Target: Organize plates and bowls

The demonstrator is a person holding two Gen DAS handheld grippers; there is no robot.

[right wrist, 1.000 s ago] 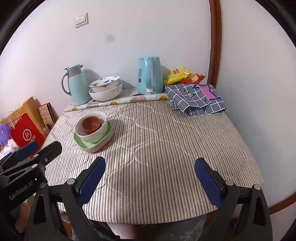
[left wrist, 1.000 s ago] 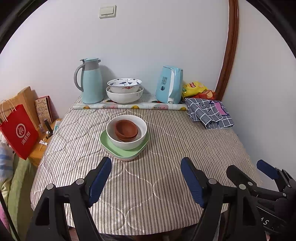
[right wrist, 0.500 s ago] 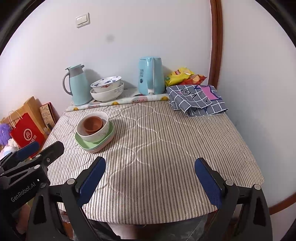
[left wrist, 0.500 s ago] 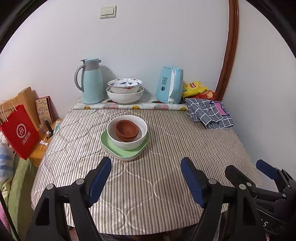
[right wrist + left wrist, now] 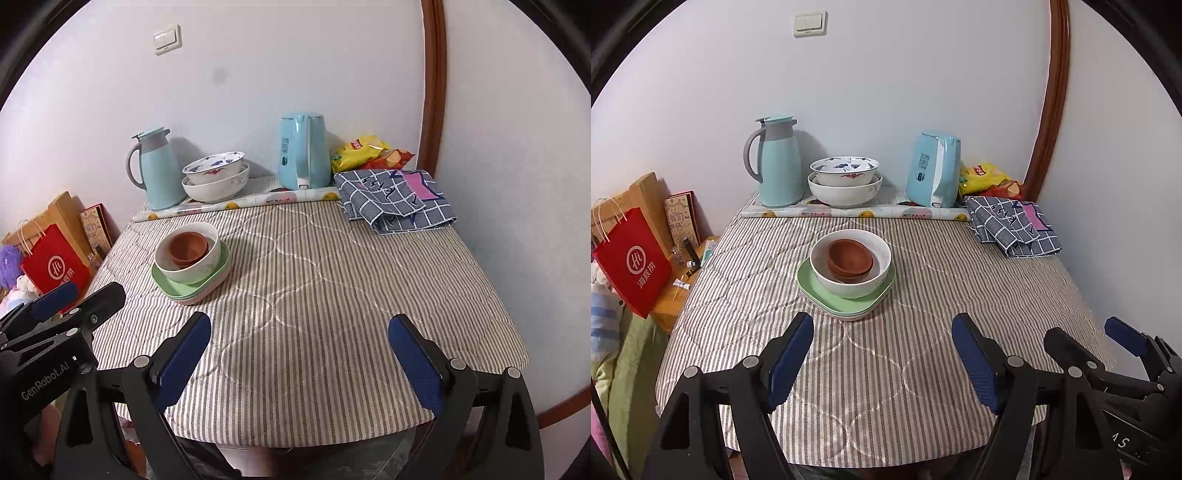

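Note:
A stack stands mid-table: brown bowls [image 5: 849,258] inside a white bowl [image 5: 875,275] on green plates [image 5: 820,291]. The same stack shows in the right wrist view, with the brown bowls [image 5: 188,247], the white bowl [image 5: 192,271] and the green plates [image 5: 184,290]. Two patterned white bowls [image 5: 846,181] [image 5: 216,179] are nested at the back by the wall. My left gripper [image 5: 882,358] is open and empty above the table's near edge, short of the stack. My right gripper [image 5: 299,358] is open and empty, to the right of the stack.
A teal thermos jug [image 5: 775,162], a blue kettle [image 5: 934,173], snack bags [image 5: 986,177] and a folded checked cloth [image 5: 1012,229] line the back and right of the striped table [image 5: 923,295]. A red bag [image 5: 631,262] and boxes stand left of the table.
Both views have shifted very slightly. The bowls and plates have not moved and both grippers stay open.

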